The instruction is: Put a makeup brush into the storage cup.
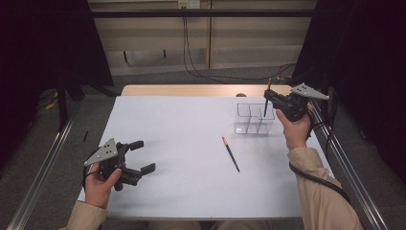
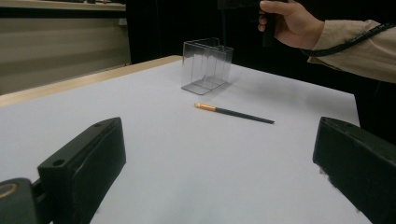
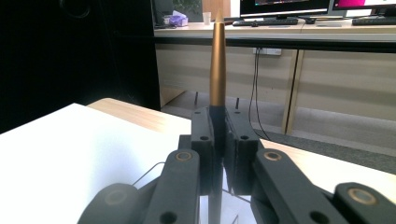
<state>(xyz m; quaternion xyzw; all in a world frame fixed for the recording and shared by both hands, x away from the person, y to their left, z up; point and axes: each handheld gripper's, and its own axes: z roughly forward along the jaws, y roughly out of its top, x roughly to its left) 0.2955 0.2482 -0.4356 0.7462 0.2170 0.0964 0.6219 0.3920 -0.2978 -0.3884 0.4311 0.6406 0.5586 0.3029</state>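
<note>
Near the far right corner of the worktop (image 1: 158,124), the right gripper (image 1: 269,97) hung over a clear plastic organiser (image 1: 254,119), its jaws clamped tight on a black pen (image 1: 265,106) with a gold end. The pen stood nearly upright, gold end up and dark end pointing down into the organiser, probably so that it could drop straight into one of the narrow compartments; which compartment it hung over could not be told. In the right gripper view the pen (image 3: 217,70) rose between the pressed jaws, gripped along its dark shaft. A second pen (image 1: 231,154) lay flat near the middle of the worktop, toward the near edge from the organiser and well apart from it, seemingly waiting its turn. The left gripper (image 1: 142,156) rested by the near left corner, jaws wide apart and holding nothing, kept clear of the work.
</note>
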